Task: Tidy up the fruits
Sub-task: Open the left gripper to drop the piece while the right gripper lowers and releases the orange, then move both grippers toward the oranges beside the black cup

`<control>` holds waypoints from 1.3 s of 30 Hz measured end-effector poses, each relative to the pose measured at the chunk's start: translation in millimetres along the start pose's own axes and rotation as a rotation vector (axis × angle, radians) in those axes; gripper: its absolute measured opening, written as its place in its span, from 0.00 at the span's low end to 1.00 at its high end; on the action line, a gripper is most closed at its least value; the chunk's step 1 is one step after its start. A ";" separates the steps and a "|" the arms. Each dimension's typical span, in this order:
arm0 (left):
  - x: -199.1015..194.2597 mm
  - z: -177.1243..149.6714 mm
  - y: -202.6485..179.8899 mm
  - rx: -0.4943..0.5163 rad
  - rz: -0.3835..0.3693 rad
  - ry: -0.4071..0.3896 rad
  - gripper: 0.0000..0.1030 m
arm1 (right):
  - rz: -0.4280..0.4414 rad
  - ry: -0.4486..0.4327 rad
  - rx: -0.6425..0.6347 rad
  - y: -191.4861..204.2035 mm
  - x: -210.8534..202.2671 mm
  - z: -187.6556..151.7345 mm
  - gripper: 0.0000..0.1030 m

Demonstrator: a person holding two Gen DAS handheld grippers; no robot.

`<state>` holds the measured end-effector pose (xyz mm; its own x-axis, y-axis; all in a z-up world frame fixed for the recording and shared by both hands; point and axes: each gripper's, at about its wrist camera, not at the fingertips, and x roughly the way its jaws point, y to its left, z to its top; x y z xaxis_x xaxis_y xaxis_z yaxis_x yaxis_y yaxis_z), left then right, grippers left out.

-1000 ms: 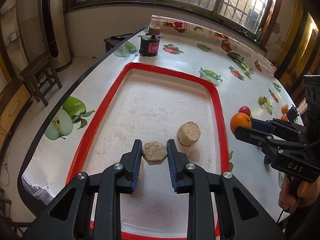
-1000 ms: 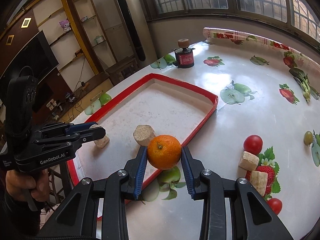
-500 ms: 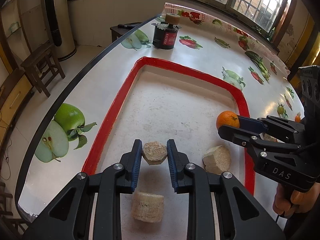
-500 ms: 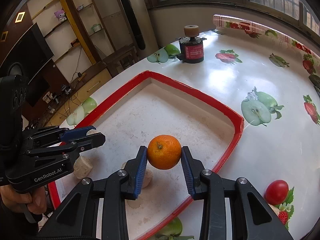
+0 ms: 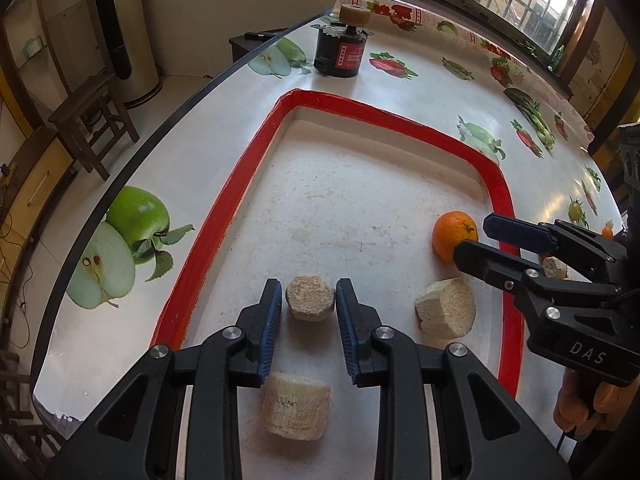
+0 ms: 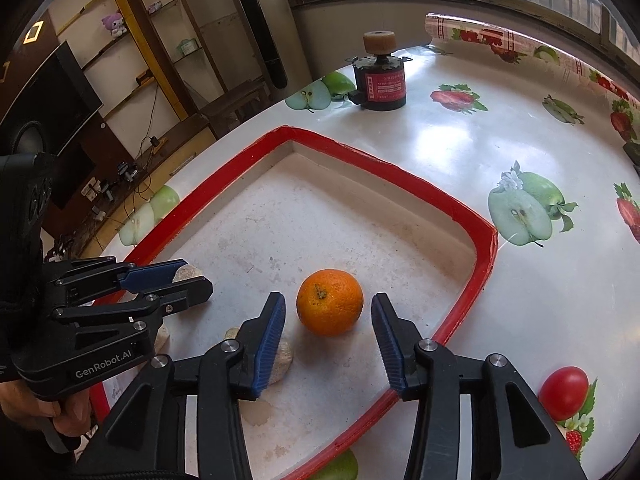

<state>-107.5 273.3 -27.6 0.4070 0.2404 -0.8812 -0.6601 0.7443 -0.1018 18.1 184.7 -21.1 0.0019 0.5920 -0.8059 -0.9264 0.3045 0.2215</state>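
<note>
An orange (image 6: 329, 302) rests on the floor of the red-rimmed tray (image 6: 486, 248), between the spread fingers of my right gripper (image 6: 328, 342), which is open and not touching it. The orange also shows in the left wrist view (image 5: 454, 240). My left gripper (image 5: 308, 320) has a beige hexagonal chunk (image 5: 309, 298) between its pads with small gaps on both sides; the chunk sits low over the tray floor (image 5: 340, 208). Two more beige chunks lie in the tray, one below the left gripper (image 5: 296, 406) and one to its right (image 5: 446, 314).
A black motor with a red label (image 6: 380, 80) stands beyond the tray's far end. A red cherry tomato (image 6: 564, 386) lies on the fruit-print tablecloth right of the tray. The table edge (image 5: 160, 132) runs along the left, with a stool on the floor beyond.
My right gripper carried the orange over the rim into the tray, set it down and opened. My left gripper eased its hold on the hexagonal chunk.
</note>
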 end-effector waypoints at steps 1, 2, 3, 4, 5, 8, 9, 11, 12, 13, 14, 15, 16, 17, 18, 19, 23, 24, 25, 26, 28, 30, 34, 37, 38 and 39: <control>-2.8 -1.2 0.1 -0.001 0.004 -0.008 0.30 | 0.002 -0.011 0.001 0.3 -5.8 -0.6 0.52; -6.3 -2.4 -0.2 -0.002 0.007 -0.017 0.37 | 0.005 -0.020 0.001 0.7 -11.8 -1.2 0.52; -10.3 -3.6 -0.6 -0.004 0.009 -0.027 0.40 | 0.007 -0.030 0.002 1.0 -18.0 -2.0 0.52; -14.3 -4.9 -1.2 -0.004 0.011 -0.038 0.43 | 0.008 -0.041 0.002 1.3 -24.3 -3.0 0.52; -18.3 -6.0 -2.2 -0.001 0.011 -0.049 0.43 | 0.010 -0.051 0.002 1.6 -30.6 -4.6 0.52; -27.0 -8.6 -5.6 0.004 0.008 -0.067 0.43 | 0.008 -0.077 0.004 1.4 -47.8 -11.9 0.53; -29.2 -9.5 -6.9 0.007 0.007 -0.070 0.43 | 0.007 -0.083 0.007 0.4 -52.6 -14.6 0.53; -33.0 -10.8 -10.2 0.011 0.004 -0.077 0.43 | 0.003 -0.091 0.015 -2.0 -61.1 -19.5 0.53; -34.9 -11.7 -11.8 0.012 0.002 -0.080 0.43 | 0.000 -0.095 0.020 -3.3 -65.1 -22.6 0.53; -37.2 -12.8 -13.4 0.015 -0.001 -0.082 0.43 | -0.003 -0.099 0.025 -5.1 -68.8 -25.5 0.53; -39.3 -13.5 -15.3 0.018 -0.004 -0.085 0.43 | -0.006 -0.101 0.031 -6.9 -72.4 -28.0 0.53; -41.6 -14.1 -17.6 0.022 -0.005 -0.088 0.43 | -0.008 -0.104 0.036 -8.4 -75.6 -30.8 0.53; -43.7 -15.0 -19.8 0.026 -0.008 -0.091 0.43 | -0.010 -0.106 0.039 -10.2 -78.6 -32.6 0.53; -45.8 -15.9 -22.2 0.029 -0.011 -0.094 0.43 | -0.015 -0.110 0.041 -11.5 -82.0 -35.5 0.53; -47.8 -16.5 -24.5 0.033 -0.014 -0.097 0.43 | -0.019 -0.113 0.045 -13.1 -85.4 -38.0 0.53; -49.6 -17.1 -26.8 0.036 -0.019 -0.099 0.43 | -0.021 -0.116 0.048 -14.9 -88.9 -40.7 0.53; -56.2 -19.9 -38.0 0.051 -0.041 -0.109 0.43 | -0.036 -0.131 0.074 -25.4 -103.3 -54.2 0.53; -57.2 -20.3 -41.6 0.056 -0.046 -0.111 0.43 | -0.037 -0.135 0.083 -29.4 -107.0 -58.7 0.53; -58.1 -20.7 -45.2 0.061 -0.051 -0.113 0.43 | -0.042 -0.138 0.092 -33.1 -110.4 -62.9 0.53; -58.7 -21.3 -49.0 0.065 -0.059 -0.114 0.43 | -0.051 -0.140 0.100 -36.8 -113.6 -67.3 0.53; -59.7 -22.5 -57.4 0.077 -0.075 -0.113 0.43 | -0.066 -0.144 0.119 -47.0 -120.3 -76.0 0.53; -60.1 -24.0 -68.0 0.094 -0.085 -0.111 0.43 | -0.082 -0.150 0.141 -56.4 -128.3 -85.2 0.53; -60.8 -26.7 -91.0 0.130 -0.112 -0.107 0.43 | -0.113 -0.162 0.188 -75.8 -143.9 -103.0 0.53; -60.9 -28.6 -109.3 0.156 -0.136 -0.103 0.43 | -0.139 -0.168 0.222 -92.6 -155.1 -116.7 0.53; -60.5 -29.4 -115.8 0.166 -0.144 -0.102 0.43 | -0.149 -0.170 0.235 -99.1 -158.8 -121.5 0.53; -59.9 -29.6 -122.4 0.176 -0.152 -0.099 0.43 | -0.159 -0.171 0.249 -105.0 -162.4 -126.1 0.53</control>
<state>-69.8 149.3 23.9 0.5584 0.1709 -0.8118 -0.4700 0.8715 -0.1399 67.6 -37.5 17.2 0.2216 0.6324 -0.7422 -0.7892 0.5634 0.2444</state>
